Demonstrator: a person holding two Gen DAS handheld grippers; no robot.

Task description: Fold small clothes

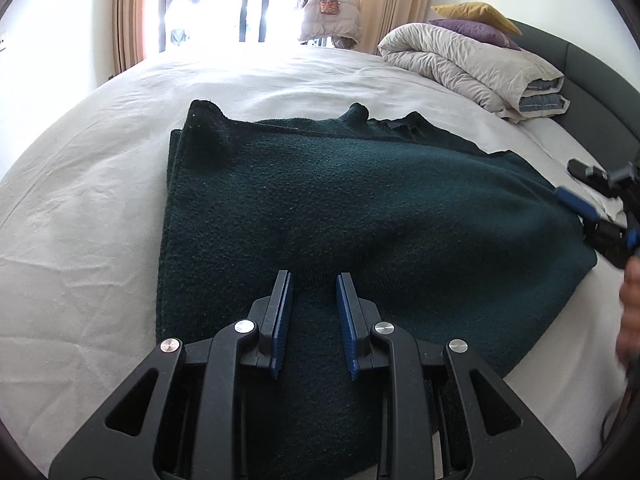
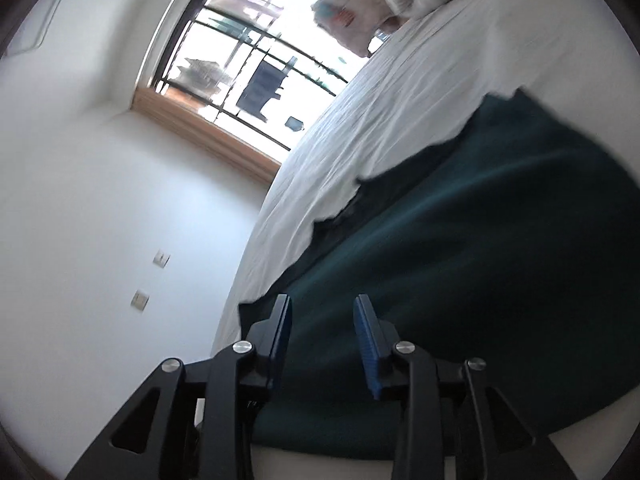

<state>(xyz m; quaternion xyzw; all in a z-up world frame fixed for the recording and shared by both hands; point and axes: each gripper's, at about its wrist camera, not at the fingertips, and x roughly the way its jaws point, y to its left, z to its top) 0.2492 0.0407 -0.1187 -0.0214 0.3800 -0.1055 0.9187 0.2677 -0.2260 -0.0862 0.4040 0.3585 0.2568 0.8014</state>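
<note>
Beneath both cameras spread the bed (image 1: 100,208), its white sheet carrying a dark green sweater (image 1: 340,208), folded, across the middle toward the near edge. Left gripper (image 1: 313,280) hovered over its near hem, jaws apart, empty. Right gripper (image 2: 322,300) stood parted at its right edge.

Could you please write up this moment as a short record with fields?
surface: bed with white sheet
garment: dark green sweater, partly folded, lying on the bed
left tongs: open, over the sweater's near edge, nothing held
right tongs: open, tilted sideways at the sweater's side edge, nothing held
background: rolled duvet, two pillows, window with curtains
</note>
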